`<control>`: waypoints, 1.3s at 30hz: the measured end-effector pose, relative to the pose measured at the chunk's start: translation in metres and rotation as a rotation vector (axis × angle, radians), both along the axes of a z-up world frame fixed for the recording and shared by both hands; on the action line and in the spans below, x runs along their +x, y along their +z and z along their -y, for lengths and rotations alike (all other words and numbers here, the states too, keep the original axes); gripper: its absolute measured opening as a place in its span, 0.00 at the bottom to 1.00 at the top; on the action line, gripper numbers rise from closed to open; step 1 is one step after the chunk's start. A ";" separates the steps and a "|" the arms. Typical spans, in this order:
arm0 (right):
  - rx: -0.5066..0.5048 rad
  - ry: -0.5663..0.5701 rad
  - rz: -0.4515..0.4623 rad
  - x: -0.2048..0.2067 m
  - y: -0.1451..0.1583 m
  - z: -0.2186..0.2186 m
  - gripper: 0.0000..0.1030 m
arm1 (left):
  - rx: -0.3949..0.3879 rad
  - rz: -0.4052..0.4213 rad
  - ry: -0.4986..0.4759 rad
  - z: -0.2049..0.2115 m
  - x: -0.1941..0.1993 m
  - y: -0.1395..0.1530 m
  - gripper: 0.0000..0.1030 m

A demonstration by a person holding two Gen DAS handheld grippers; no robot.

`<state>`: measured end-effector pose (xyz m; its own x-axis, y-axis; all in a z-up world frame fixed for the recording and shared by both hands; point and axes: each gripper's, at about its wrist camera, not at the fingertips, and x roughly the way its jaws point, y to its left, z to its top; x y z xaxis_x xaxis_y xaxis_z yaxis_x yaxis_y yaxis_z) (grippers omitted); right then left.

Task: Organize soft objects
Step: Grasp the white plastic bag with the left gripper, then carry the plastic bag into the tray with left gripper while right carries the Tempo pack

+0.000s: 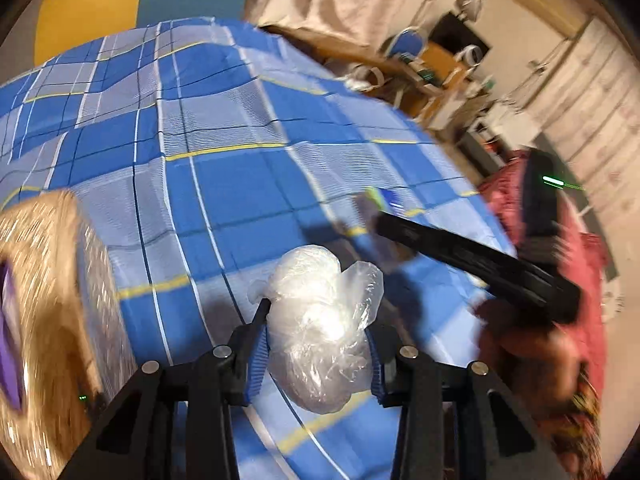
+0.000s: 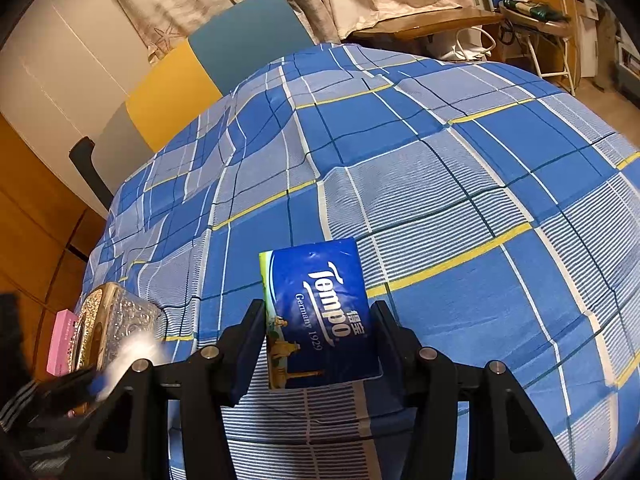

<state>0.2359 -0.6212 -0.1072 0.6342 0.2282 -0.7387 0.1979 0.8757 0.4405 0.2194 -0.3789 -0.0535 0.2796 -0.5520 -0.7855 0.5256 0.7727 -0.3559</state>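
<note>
A crumpled clear plastic bag (image 1: 320, 332) sits between the blue pads of my left gripper (image 1: 320, 338), which is shut on it just above the blue plaid bed sheet (image 1: 240, 120). My right gripper (image 2: 318, 308) is shut on a blue Tempo tissue pack (image 2: 320, 280), holding it upright over the sheet (image 2: 440, 160). In the left wrist view the right gripper (image 1: 390, 226) reaches in from the right with the blurred pack (image 1: 384, 200) at its tips. In the right wrist view the left gripper (image 2: 72, 384) is a dark blur at the lower left, with the bag a white smear (image 2: 132, 352).
A gold glittery tissue box (image 1: 48, 300) (image 2: 116, 320) lies on the bed's left side, with a pink box (image 2: 62, 340) beside it. A yellow and teal headboard (image 2: 200, 72) and curtains stand behind the bed. Chairs and a desk (image 2: 532, 12) are at the far right. A person's red sleeve (image 1: 560, 240) is on the right.
</note>
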 end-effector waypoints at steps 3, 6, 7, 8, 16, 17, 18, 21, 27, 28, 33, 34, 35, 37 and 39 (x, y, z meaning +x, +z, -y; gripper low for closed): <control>-0.012 0.001 -0.008 0.000 -0.002 -0.002 0.52 | -0.049 0.027 -0.051 -0.018 -0.028 0.015 0.39; -0.027 0.003 -0.002 -0.002 -0.001 -0.004 0.52 | -0.089 0.045 -0.082 -0.040 -0.051 0.025 0.39; -0.032 0.006 0.005 -0.003 0.000 -0.005 0.52 | -0.096 0.047 -0.082 -0.047 -0.058 0.028 0.39; -0.036 0.006 0.011 -0.004 0.002 -0.005 0.52 | -0.106 0.049 -0.070 -0.062 -0.065 0.032 0.39; -0.026 -0.012 0.056 -0.014 0.011 -0.006 0.52 | -0.126 0.139 0.100 -0.166 -0.075 0.039 0.40; -0.031 -0.015 0.061 -0.017 0.012 -0.007 0.52 | -0.111 0.166 0.136 -0.181 -0.077 0.038 0.40; -0.035 -0.016 0.063 -0.021 0.013 -0.009 0.52 | -0.098 0.176 0.170 -0.193 -0.077 0.035 0.40; -0.028 -0.014 0.076 -0.029 0.015 -0.013 0.52 | -0.102 0.146 0.272 -0.232 -0.072 0.025 0.40; -0.077 -0.047 0.133 -0.059 0.030 -0.031 0.52 | -0.033 0.174 0.446 -0.292 -0.057 0.012 0.40; -0.073 -0.053 0.161 -0.068 0.034 -0.036 0.52 | -0.019 0.177 0.468 -0.302 -0.054 0.010 0.40; -0.057 -0.017 0.240 -0.110 0.056 -0.071 0.52 | 0.056 0.127 0.535 -0.335 -0.038 -0.014 0.40; -0.048 -0.002 0.252 -0.115 0.061 -0.079 0.52 | 0.068 0.118 0.543 -0.339 -0.036 -0.019 0.41; -0.041 0.014 0.266 -0.122 0.067 -0.089 0.52 | 0.080 0.085 0.535 -0.341 -0.032 -0.028 0.41; -0.025 0.049 0.296 -0.133 0.078 -0.109 0.52 | 0.098 0.066 0.532 -0.345 -0.030 -0.038 0.41; -0.009 0.089 0.323 -0.142 0.090 -0.134 0.52 | 0.130 0.055 0.537 -0.348 -0.029 -0.047 0.44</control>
